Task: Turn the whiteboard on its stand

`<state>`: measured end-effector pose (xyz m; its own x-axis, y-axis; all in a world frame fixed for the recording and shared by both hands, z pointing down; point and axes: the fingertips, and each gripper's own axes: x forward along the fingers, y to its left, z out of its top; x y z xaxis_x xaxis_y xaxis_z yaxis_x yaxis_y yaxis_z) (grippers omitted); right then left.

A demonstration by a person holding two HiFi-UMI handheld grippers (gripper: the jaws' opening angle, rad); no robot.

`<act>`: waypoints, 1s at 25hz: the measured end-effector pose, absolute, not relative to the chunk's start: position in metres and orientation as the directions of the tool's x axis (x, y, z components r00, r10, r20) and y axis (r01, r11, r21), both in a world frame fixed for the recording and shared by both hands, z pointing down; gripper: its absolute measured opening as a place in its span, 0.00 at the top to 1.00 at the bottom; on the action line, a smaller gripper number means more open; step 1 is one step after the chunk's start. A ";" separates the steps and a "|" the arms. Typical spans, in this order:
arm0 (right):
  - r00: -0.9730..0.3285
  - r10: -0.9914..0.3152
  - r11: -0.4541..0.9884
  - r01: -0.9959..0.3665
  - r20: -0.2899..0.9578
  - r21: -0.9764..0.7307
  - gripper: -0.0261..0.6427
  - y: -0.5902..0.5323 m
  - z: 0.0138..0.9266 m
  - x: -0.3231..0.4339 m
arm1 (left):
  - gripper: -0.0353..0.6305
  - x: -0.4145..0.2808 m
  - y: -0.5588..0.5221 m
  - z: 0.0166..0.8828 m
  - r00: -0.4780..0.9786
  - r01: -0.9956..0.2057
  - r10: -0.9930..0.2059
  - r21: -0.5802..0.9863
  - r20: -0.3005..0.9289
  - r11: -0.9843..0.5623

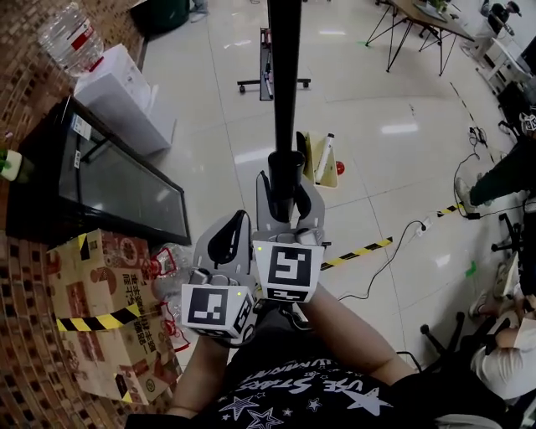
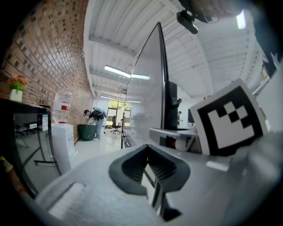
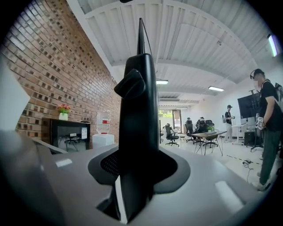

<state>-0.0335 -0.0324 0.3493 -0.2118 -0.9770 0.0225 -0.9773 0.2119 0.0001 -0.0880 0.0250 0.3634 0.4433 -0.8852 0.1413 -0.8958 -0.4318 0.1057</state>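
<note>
The whiteboard (image 1: 285, 84) shows edge-on in the head view, as a black bar that runs down from the top. My right gripper (image 1: 286, 191) is shut on its black frame at the lower end. In the right gripper view that frame (image 3: 139, 110) fills the space between the jaws of the right gripper (image 3: 138, 165). My left gripper (image 1: 229, 239) sits just left of the right one, off the board. Its pads meet at the tips with nothing between them. In the left gripper view the board's pale face (image 2: 148, 88) rises ahead of the left gripper (image 2: 149, 152).
A black glass-fronted cabinet (image 1: 109, 180), a cardboard box (image 1: 100, 310) and a water dispenser (image 1: 117, 96) line the brick wall at left. On the tiled floor are another wheeled stand (image 1: 268, 80), a yellow item (image 1: 322, 163), a cable beside hazard tape (image 1: 360, 250) and a table (image 1: 419, 21). People (image 1: 511, 167) stand at the right.
</note>
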 end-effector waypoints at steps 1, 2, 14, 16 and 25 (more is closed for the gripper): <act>-0.216 -0.976 0.216 -0.976 0.019 -0.001 0.71 -0.029 0.350 -0.036 | 0.94 -0.089 0.028 0.363 0.440 -0.897 -0.887 0.104 0.139 -0.429; -0.219 -0.976 0.219 -0.976 0.016 -0.002 0.71 -0.025 0.350 -0.037 | 0.94 -0.091 0.031 0.363 0.436 -0.899 -0.890 0.104 0.136 -0.425; -0.328 -0.943 0.328 -0.945 0.051 -0.001 0.60 -0.004 0.358 -0.049 | 0.94 -0.112 0.051 0.358 0.403 -0.914 -0.911 0.084 0.084 -0.396; -0.331 -0.942 0.331 -0.944 0.052 -0.003 0.60 0.004 0.356 -0.045 | 0.94 -0.113 0.051 0.355 0.391 -0.919 -0.919 0.066 0.055 -0.388; -0.301 -0.953 0.301 -0.954 -0.009 -0.003 0.73 0.055 0.335 -0.013 | 0.94 -0.094 0.071 0.343 0.390 -0.920 -0.921 0.053 0.022 -0.389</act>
<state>-0.0131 0.0548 0.3355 -0.3013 -0.9535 -0.0090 -0.9535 0.3013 -0.0029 -0.0942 0.0711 0.3426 0.3901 -0.9205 0.0221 -0.9199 -0.3886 0.0530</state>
